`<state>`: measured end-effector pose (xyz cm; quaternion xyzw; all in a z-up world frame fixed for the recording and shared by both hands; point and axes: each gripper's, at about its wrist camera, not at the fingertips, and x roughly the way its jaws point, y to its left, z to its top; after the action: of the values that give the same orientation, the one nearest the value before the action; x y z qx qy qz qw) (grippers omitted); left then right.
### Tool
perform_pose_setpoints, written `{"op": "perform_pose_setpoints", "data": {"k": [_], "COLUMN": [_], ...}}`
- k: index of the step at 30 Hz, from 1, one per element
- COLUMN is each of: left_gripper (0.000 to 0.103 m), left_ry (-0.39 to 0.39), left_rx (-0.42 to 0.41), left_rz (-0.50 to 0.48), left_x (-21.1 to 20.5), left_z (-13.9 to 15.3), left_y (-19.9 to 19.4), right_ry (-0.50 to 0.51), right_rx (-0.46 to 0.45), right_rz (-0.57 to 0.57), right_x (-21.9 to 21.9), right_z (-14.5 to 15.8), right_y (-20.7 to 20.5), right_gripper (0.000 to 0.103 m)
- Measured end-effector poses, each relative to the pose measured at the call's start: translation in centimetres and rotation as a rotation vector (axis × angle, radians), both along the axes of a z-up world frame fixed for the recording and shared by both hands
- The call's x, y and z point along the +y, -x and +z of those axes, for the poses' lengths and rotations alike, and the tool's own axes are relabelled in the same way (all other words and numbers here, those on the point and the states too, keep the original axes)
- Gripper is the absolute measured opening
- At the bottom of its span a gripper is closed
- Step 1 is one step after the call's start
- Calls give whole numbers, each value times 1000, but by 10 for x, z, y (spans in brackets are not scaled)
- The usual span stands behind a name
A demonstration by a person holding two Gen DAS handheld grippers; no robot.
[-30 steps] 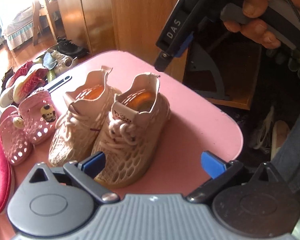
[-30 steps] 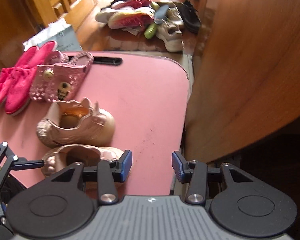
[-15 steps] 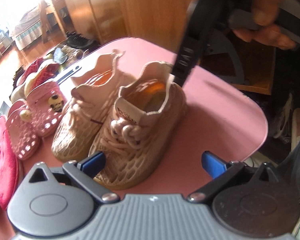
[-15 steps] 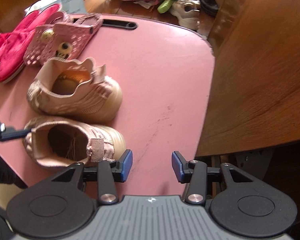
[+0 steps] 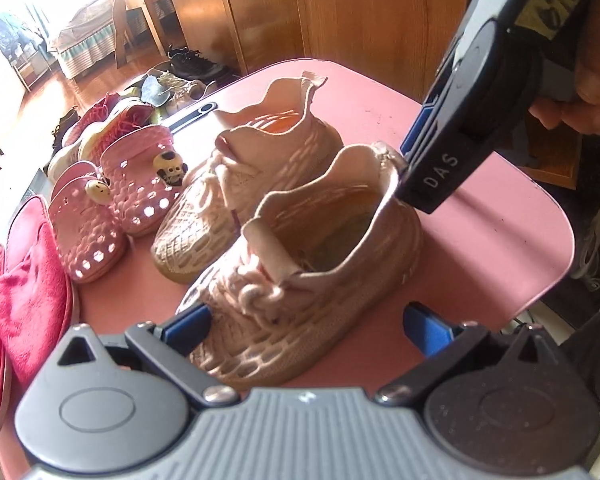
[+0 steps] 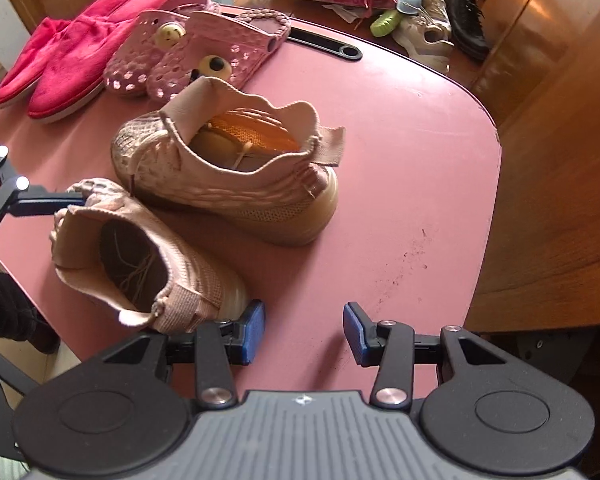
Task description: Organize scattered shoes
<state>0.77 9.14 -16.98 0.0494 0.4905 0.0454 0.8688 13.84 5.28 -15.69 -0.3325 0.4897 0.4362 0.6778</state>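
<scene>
On a pink table (image 6: 420,168), two beige sneakers side by side, left gripper (image 5: 306,326) spread wide around the nearer sneaker's (image 5: 300,280) toe, right gripper (image 6: 304,330) released, empty, beside its heel, farther sneaker (image 6: 236,168) alongside pink clogs (image 6: 188,56).

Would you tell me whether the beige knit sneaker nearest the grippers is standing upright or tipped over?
Upright. The nearer beige sneaker sits sole-down on the pink table, its opening facing up, beside its mate, which also stands upright.

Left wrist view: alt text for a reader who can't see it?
A beige knit sneaker sits between the open left gripper fingers on a pink table; the right gripper touches its heel. Its mate, pink clogs and red slippers line up leftward.
</scene>
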Motion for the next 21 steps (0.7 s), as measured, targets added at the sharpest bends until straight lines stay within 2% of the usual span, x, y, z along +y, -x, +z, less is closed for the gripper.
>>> {"op": "perform_pose_setpoints", "data": {"k": [4,6,10,14,19,21], "left_gripper": [103,103,103,103,103,103], "left_ry": [16,32,68,108,101,113], "left_rx": [-10,-9,32,94,107,107], "left_rz": [3,25,92,105,144,156], "left_x": [0,1,7,4,7,11], "left_z": [14,20,17,1,-7,-10], "left_y": [7,13,26,28,22,19], "right_ry": [-71,-117,-122,-113,-177,-163], "right_rx": [-11,-28,-56,-102,-83,-93], "right_rz": [-48,-120,-249,-325,-403,-393], "right_x": [-12,-20,-14,7,26,37], "right_z": [23,34,29,21,23,18], "right_y": [-15,-30,-55,-68,-80,-80], "right_gripper": [43,43,43,43,43,43]}}
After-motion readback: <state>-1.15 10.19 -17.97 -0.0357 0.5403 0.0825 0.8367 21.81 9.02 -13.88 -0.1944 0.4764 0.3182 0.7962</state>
